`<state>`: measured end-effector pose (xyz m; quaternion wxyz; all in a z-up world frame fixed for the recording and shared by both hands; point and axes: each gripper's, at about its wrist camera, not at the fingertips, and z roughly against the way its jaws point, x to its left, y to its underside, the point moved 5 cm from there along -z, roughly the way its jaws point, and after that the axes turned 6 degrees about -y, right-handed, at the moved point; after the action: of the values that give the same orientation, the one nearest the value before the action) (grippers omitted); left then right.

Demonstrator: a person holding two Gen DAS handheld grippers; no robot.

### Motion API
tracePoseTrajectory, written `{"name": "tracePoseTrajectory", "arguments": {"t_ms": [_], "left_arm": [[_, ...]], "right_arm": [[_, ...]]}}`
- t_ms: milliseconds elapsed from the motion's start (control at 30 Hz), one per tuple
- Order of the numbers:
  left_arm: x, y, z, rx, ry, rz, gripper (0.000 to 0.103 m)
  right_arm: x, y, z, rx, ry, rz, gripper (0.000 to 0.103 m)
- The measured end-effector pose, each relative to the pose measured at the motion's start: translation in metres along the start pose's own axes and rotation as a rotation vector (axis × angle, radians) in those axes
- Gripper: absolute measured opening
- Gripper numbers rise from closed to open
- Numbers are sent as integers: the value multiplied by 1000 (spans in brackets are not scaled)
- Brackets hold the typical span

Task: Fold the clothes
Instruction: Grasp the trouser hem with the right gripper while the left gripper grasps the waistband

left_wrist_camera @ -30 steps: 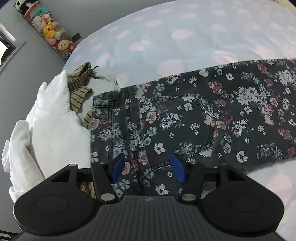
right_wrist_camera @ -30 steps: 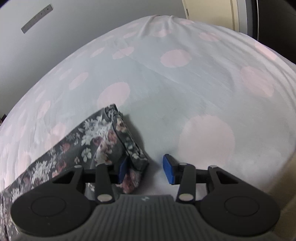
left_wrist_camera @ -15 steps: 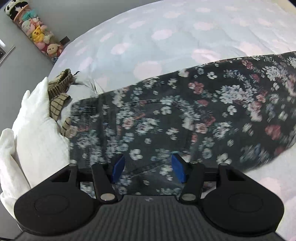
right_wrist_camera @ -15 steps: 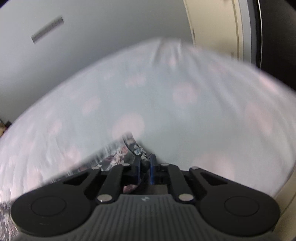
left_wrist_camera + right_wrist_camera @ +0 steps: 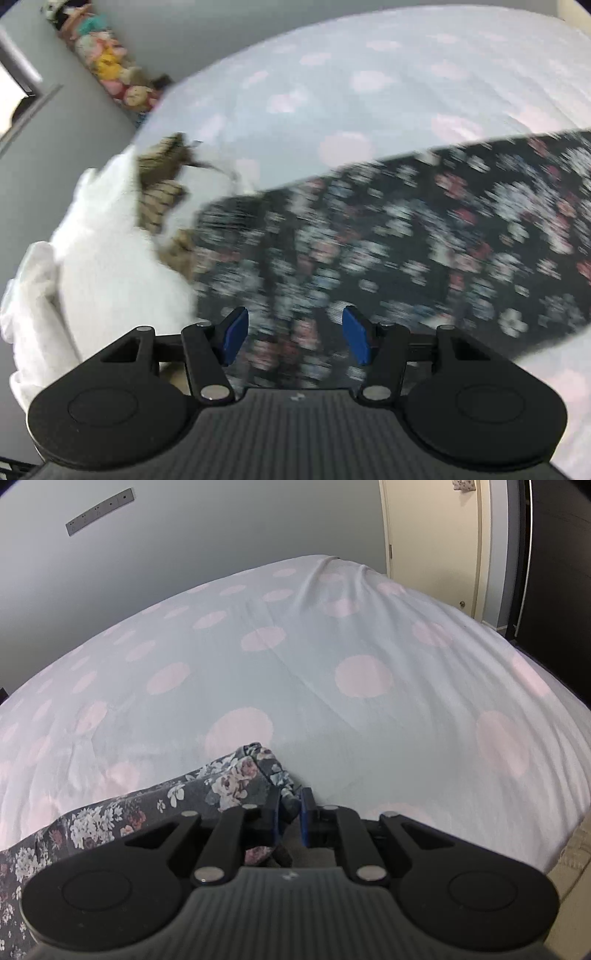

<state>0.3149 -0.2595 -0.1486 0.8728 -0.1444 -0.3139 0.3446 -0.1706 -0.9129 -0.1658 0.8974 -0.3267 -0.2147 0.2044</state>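
The right gripper (image 5: pixel 290 814) has pinched its 2 blue pads onto the hem end of the floral trousers (image 5: pixel 236 779); 1 second ago those pads stood apart, with the hem lying just against the left pad only. The cloth now bunches between the jaws and trails away to the gripper's left and back toward the camera. The hem also looks lifted a little off the dotted bedsheet (image 5: pixel 332 657), which spreads out ahead of the gripper and to its right, where before it lay flat on the sheet.

The left gripper (image 5: pixel 295 334) keeps its jaws wide, the same spread as 1 second ago, with nothing between the pads. It hangs above the waist end of the floral trousers (image 5: pixel 388 240), whose dark flowered cloth fills the view ahead of the fingers and runs off to the right. This view is now smeared with motion blur, where earlier the back pocket and seams were sharp. To the gripper's left a white garment (image 5: pixel 103 251) lies piled, with a striped olive garment (image 5: pixel 162 177) beyond it, both touching the trousers' edge. Further ahead on the left, a row of soft toys (image 5: pixel 107 62) stands against the grey wall.
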Motion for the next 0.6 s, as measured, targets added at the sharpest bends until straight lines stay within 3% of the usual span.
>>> {"name": "tracePoseTrajectory", "arguments": {"t_ms": [233, 400, 600], "left_arm": [[49, -11, -29, -106, 0, 127, 55], [49, -24, -45, -183, 32, 106, 54], [43, -31, -61, -204, 65, 100, 32]], "right_arm": [[9, 4, 3, 26, 47, 62, 12], [14, 7, 4, 51, 85, 70, 13], [20, 9, 5, 71, 121, 94, 13]]}}
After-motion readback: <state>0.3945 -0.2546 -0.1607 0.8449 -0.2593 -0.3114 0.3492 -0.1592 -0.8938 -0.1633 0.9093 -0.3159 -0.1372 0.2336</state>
